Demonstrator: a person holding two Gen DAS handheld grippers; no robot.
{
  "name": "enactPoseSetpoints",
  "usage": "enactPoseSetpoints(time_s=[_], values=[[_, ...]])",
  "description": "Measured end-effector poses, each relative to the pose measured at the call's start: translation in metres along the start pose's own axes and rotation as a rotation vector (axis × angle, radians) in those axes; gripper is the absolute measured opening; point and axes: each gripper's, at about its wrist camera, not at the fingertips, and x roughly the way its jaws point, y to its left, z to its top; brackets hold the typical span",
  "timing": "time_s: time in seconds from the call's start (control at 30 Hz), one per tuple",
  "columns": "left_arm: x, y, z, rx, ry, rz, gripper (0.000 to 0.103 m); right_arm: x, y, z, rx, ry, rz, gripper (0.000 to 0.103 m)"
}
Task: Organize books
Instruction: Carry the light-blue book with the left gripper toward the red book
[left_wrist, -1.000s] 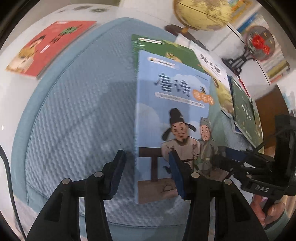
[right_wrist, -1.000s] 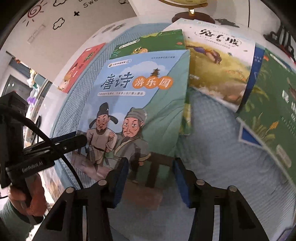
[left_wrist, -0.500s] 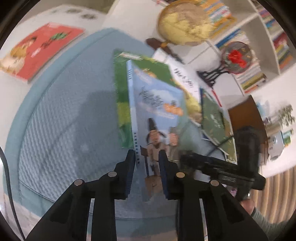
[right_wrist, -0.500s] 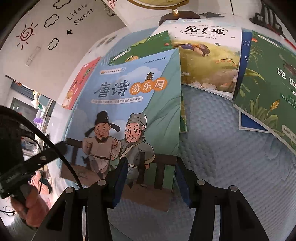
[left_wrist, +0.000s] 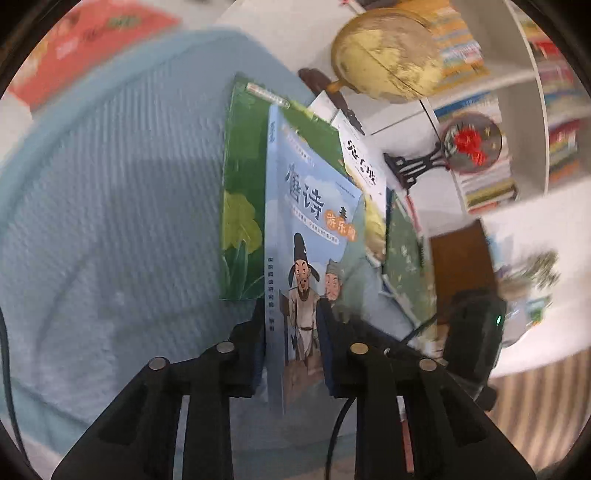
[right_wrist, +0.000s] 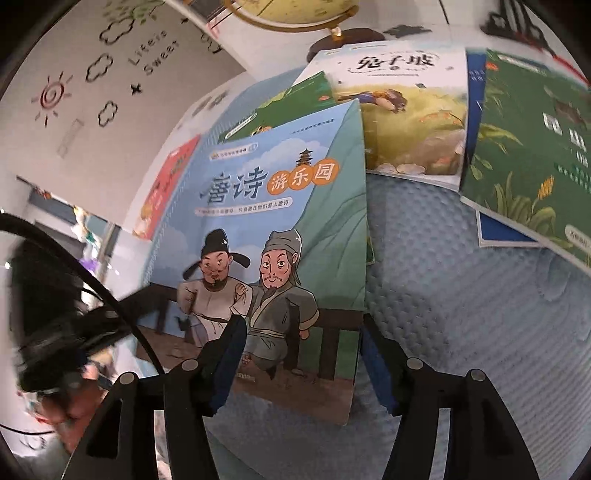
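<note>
Red book (left_wrist: 88, 48): lying apart on the white table, far left, not gathered.
Left gripper (left_wrist: 291, 332): I'm pinching the blue poetry book (left_wrist: 314, 236) by its spine edge, tilting it off the mat.
Right gripper (right_wrist: 299, 350): I'm hanging wide apart, gripping nothing.
Green and rabbit books (right_wrist: 402, 110): sprawling overlapped; stacking barely begun, I judge.

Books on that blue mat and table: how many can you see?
6, maybe more hidden: blue poetry book in the left gripper; green book beneath; rabbit book; dark green book; blue book under it; red book far left.
</note>
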Motion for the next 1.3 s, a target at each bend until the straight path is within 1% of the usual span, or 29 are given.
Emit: enactPoseSetpoints(time_s=[0.1, 0.17, 0.23, 0.27, 0.3, 0.37, 0.43, 0.53, 0.6, 0.63, 0.67, 0.7, 0.73, 0.77, 0.8, 0.83, 0.9, 0.93, 0.97, 1.0, 1.07, 1.1, 1.17, 1.23, 1.3], values=[[0.018, -0.008, -0.003, 0.022, 0.016, 0.021, 0.019, 0.0, 0.004, -0.002, -0.014, -0.002, -0.02, 0.061], [0.03, -0.013, -0.001, 0.017, 0.04, 0.006, 0.019, 0.001, 0.006, -0.001, -0.007, 0.01, -0.026, 0.061], [0.035, -0.02, 0.001, 0.013, 0.053, -0.007, 0.019, -0.003, 0.007, 0.0, 0.025, 0.035, -0.012, 0.061], [0.037, -0.023, 0.002, 0.013, 0.064, -0.024, 0.019, -0.005, 0.008, 0.0, 0.035, 0.044, 0.005, 0.062], [0.037, -0.026, 0.004, 0.006, 0.077, -0.058, 0.019, -0.008, 0.009, 0.0, 0.036, 0.045, 0.012, 0.068], [0.034, -0.026, 0.005, -0.04, 0.119, -0.169, 0.019, -0.015, 0.005, -0.003, 0.054, 0.059, 0.04, 0.075], [0.035, -0.028, 0.006, -0.074, 0.134, -0.224, 0.019, -0.022, -0.005, -0.011, 0.105, 0.054, 0.098, 0.076], [0.037, -0.03, 0.008, -0.109, 0.164, -0.269, 0.019, -0.026, -0.026, -0.019, 0.194, 0.049, 0.18, 0.076], [0.041, -0.026, 0.007, -0.166, 0.189, -0.314, 0.019, -0.022, -0.045, -0.026, 0.293, 0.043, 0.273, 0.076], [0.043, -0.025, 0.006, -0.187, 0.198, -0.332, 0.019, -0.019, -0.055, -0.029, 0.361, 0.035, 0.341, 0.076], [0.044, -0.022, 0.006, -0.21, 0.208, -0.355, 0.019, -0.016, -0.061, -0.031, 0.396, 0.025, 0.381, 0.076], [0.044, -0.021, 0.005, -0.227, 0.217, -0.371, 0.019, -0.014, -0.066, -0.03, 0.425, 0.009, 0.42, 0.073], [0.045, -0.02, 0.005, -0.236, 0.223, -0.372, 0.019, -0.013, -0.068, -0.029, 0.437, -0.002, 0.438, 0.068], [0.045, -0.021, 0.005, -0.227, 0.226, -0.35, 0.019, -0.013, -0.069, -0.026, 0.442, -0.007, 0.458, 0.053], [0.044, -0.023, 0.005, -0.205, 0.223, -0.32, 0.019, -0.015, -0.067, -0.024, 0.434, -0.009, 0.443, 0.044], [0.042, -0.025, 0.005, -0.178, 0.224, -0.293, 0.019, -0.018, -0.063, -0.021, 0.407, -0.012, 0.416, 0.041], [0.039, -0.035, 0.006, -0.102, 0.224, -0.199, 0.019, -0.024, -0.05, -0.015, 0.317, -0.013, 0.348, 0.035], [0.039, -0.041, 0.006, -0.063, 0.223, -0.153, 0.019, -0.027, -0.04, -0.013, 0.259, -0.008, 0.3, 0.034], [0.039, -0.05, 0.004, 0.004, 0.222, -0.077, 0.019, -0.03, -0.03, -0.011, 0.208, -0.006, 0.257, 0.033], [0.039, -0.059, 0.002, 0.062, 0.217, -0.019, 0.021, -0.031, -0.024, -0.008, 0.169, -0.004, 0.223, 0.031], [0.038, -0.079, -0.005, 0.173, 0.197, 0.083, 0.021, -0.034, -0.002, -0.006, 0.042, 0.001, 0.117, 0.03], [0.037, -0.084, -0.008, 0.202, 0.191, 0.109, 0.021, -0.036, 0.008, -0.005, -0.018, 0.005, 0.071, 0.03], [0.037, -0.099, -0.015, 0.276, 0.17, 0.174, 0.022, -0.039, 0.02, -0.005, -0.097, 0.006, 0.023, 0.03], [0.037, -0.109, -0.019, 0.303, 0.162, 0.197, 0.022, -0.043, 0.026, -0.006, -0.144, 0.004, 0.003, 0.03], [0.038, -0.114, -0.022, 0.315, 0.157, 0.205, 0.022, -0.045, 0.022, -0.009, -0.192, 0.0, -0.014, 0.03]])
